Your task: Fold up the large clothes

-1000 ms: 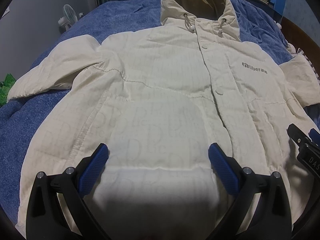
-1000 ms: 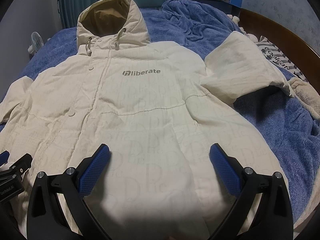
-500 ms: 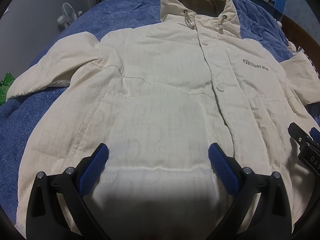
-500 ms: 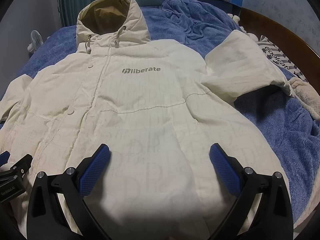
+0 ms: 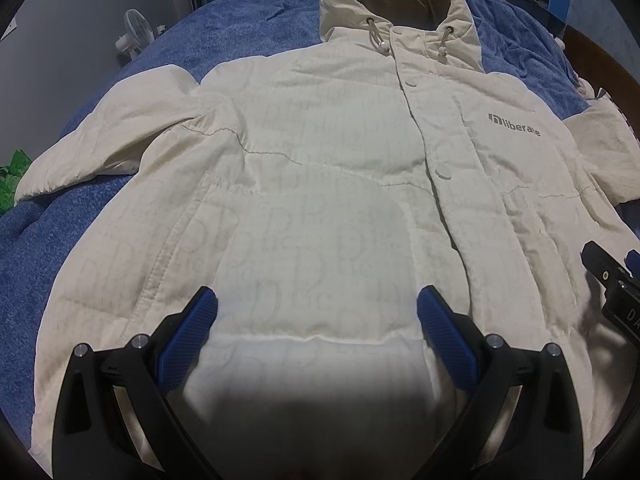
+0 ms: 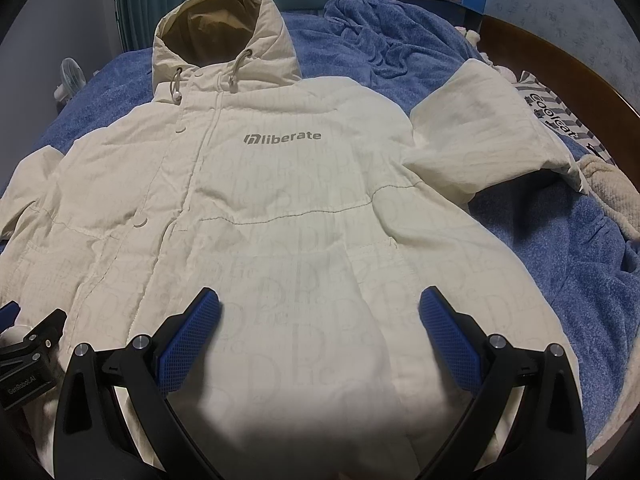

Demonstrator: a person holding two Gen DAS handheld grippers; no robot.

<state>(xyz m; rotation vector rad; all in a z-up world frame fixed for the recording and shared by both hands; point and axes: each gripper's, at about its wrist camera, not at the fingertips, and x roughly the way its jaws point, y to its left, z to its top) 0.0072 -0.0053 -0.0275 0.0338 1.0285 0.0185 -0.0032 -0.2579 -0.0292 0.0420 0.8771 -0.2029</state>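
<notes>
A cream hooded jacket (image 5: 328,168) (image 6: 280,200) lies flat, front up, on a blue bed, hood at the far end and a grey "liberate" logo on the chest. Its sleeves (image 5: 100,140) (image 6: 488,136) spread out to both sides. My left gripper (image 5: 316,312) hovers open over the lower left half of the jacket, nothing between its blue pads. Over the lower right half my right gripper (image 6: 320,312) is open too, holding nothing. Each gripper's black body shows at the edge of the other's view (image 5: 612,292) (image 6: 32,356).
A blue blanket (image 6: 560,280) covers the bed and bunches up at the far right (image 6: 380,40). A wooden bed frame (image 6: 560,64), a striped cloth (image 6: 560,120) and a fluffy beige cloth (image 6: 608,192) lie at the right. A small fan (image 5: 134,36) stands beyond the left edge.
Both grippers have drifted slightly forward and lower over the jacket, which fills a little more of each view. Both stay open; the jacket has not moved.
</notes>
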